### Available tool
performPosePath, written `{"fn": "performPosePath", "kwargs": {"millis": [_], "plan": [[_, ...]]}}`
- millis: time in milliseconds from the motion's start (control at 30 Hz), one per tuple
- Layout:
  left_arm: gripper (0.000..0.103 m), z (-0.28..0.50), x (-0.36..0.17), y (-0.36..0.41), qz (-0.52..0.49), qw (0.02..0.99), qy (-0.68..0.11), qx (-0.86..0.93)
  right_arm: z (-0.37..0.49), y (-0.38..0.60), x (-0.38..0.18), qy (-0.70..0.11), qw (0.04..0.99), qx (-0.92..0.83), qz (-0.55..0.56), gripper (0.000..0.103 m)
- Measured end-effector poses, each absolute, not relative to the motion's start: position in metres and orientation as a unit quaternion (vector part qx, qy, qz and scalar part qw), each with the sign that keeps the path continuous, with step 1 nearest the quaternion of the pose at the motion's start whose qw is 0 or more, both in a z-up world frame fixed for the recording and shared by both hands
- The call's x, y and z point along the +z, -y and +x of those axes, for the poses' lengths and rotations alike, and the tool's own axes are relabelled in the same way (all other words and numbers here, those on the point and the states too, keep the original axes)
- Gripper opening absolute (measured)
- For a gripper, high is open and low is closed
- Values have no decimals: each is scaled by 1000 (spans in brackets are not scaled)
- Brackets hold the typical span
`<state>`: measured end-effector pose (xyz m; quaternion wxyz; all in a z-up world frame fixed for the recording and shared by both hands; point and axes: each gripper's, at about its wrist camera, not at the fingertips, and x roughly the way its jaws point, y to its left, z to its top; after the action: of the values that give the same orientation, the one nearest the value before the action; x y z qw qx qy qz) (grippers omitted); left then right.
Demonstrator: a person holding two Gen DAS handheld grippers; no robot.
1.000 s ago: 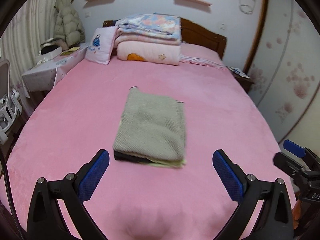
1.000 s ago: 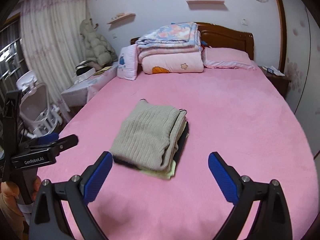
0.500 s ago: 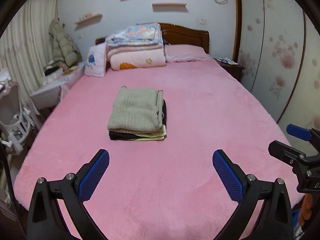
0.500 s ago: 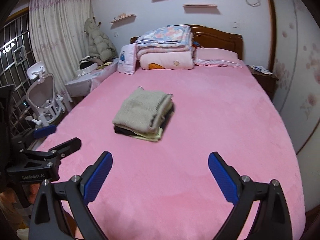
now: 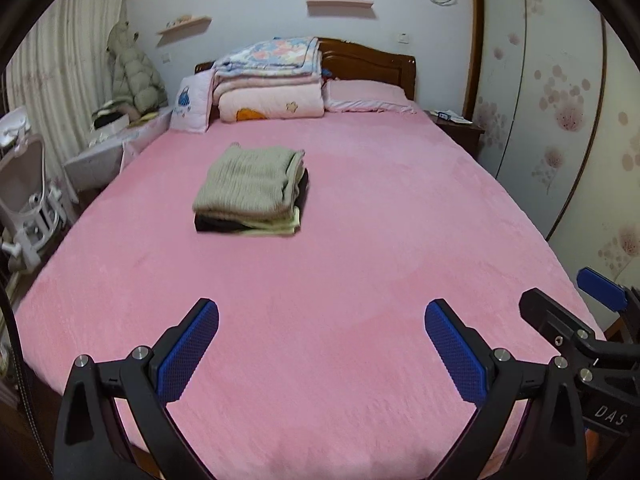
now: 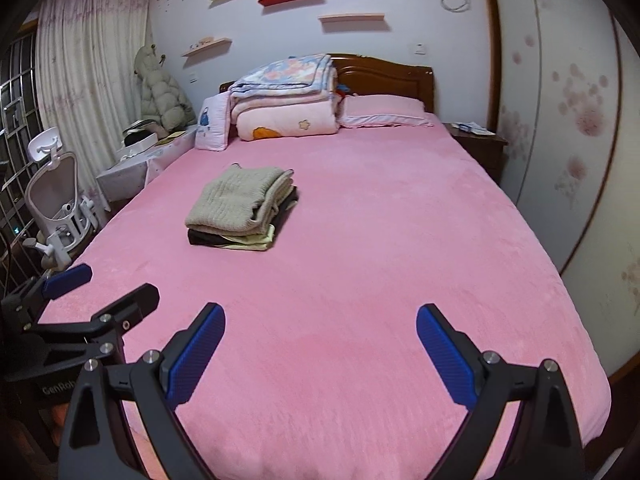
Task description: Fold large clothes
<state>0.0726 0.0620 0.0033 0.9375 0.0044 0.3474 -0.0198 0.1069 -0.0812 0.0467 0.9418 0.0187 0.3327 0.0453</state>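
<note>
Left gripper [image 5: 322, 344] was spread wide, blue pads [image 5: 188, 354] apart with nothing between them, hovering over the near end of the bed [image 5: 340, 280]. Right gripper [image 6: 320, 350] was likewise spread wide, holding nothing, over the same near end. In the left wrist view the right gripper showed at the right edge, its body printed "DAS". In the right wrist view the left gripper [image 6: 100, 292] showed at the left edge, its body printed "GenRo", the rest cut off. Folded clothes stack [image 5: 252, 192] lay on the pink bed cover, left of centre, well apart from both grippers: beige knit piece [image 6: 236, 200] on top, a dark garment [image 6: 206, 238] and a pale yellow one [image 6: 256, 242] under it, edges roughly squared. At the head of the bed sat a pile of folded quilts [image 5: 272, 80], the bottom pink one carrying a star and an orange print, with a small cushion [image 5: 192, 102] bearing a blue figure leaning on its left and a pink pillow [image 5: 368, 94] on its right, all against the wooden headboard [image 5: 372, 62]. Nightstand [image 6: 476, 140] at the right had papers on it, writing too small to read. A white office chair [image 6: 56, 196] stood left of the bed; a puffer jacket [image 6: 164, 96] hung near the curtain [image 6: 80, 60].
</note>
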Motion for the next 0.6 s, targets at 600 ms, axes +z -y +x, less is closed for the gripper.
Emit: {"fn": "performPosePath", "kwargs": {"millis": [600], "plan": [[102,42,-28,-71,-11,928,-372,-11,75,93,0,-349,937,3,16,97]]}}
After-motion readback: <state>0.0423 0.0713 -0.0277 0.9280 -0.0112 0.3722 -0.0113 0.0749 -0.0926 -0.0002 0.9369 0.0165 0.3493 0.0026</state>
